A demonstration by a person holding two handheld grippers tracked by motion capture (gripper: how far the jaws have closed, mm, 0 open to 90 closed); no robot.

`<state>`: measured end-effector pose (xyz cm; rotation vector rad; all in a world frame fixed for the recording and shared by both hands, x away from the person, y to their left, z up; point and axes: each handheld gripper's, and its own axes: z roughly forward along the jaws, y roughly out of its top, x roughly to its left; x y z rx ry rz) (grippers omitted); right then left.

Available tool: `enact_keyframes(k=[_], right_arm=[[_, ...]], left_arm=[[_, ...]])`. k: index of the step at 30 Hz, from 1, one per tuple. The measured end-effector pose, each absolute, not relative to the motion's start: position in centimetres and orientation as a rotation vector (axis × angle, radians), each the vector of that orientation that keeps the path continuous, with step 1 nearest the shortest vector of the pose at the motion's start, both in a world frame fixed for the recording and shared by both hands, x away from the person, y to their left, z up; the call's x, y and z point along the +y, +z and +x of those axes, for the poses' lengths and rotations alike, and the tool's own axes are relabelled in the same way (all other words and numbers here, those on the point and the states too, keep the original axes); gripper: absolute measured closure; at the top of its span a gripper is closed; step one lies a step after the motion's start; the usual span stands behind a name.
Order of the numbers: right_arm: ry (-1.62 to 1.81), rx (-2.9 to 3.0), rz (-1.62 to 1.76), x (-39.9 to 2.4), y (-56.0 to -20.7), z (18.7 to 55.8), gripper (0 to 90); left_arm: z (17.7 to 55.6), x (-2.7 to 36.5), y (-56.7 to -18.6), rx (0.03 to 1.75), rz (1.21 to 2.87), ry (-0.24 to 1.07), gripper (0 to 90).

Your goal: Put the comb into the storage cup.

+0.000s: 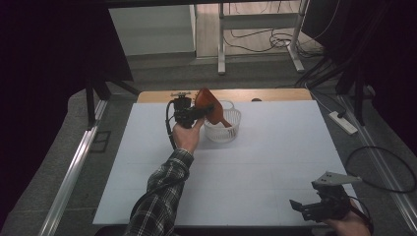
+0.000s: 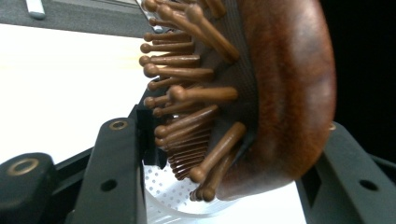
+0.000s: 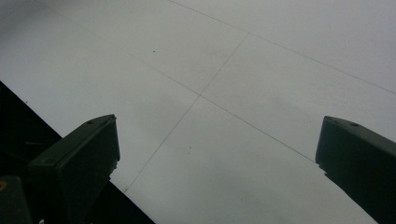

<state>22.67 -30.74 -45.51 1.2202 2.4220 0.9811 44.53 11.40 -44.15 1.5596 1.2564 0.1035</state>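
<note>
Your left gripper point(image 1: 209, 109) clamps the oval wooden hairbrush point(image 1: 208, 103), round-tipped pegs exposed, its handle inside the white perforated plastic basket point(image 1: 230, 132), while your right gripper point(image 1: 302, 206) rests wide open, empty.

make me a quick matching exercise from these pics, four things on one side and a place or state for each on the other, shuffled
Things:
1. brown wooden paddle hairbrush
2. white perforated plastic basket
3. left gripper
4. right gripper

Places or states:
A. open above the near right corner of the white table top
B. stands near the far edge of the table
C. shut on the brush head
D. handle pointing down into the basket

Pairs: 1-D, 2-B, 3-C, 4-A
</note>
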Motion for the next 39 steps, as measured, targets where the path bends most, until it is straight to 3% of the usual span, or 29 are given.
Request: enact_keyframes(k=[39], right_arm=[[0.966,2.43,1.221,-30.6,-45.6,22.8,0.1]], left_arm=[[44.3,13.1,-45.8,1.301,1.502,0.071,45.0]])
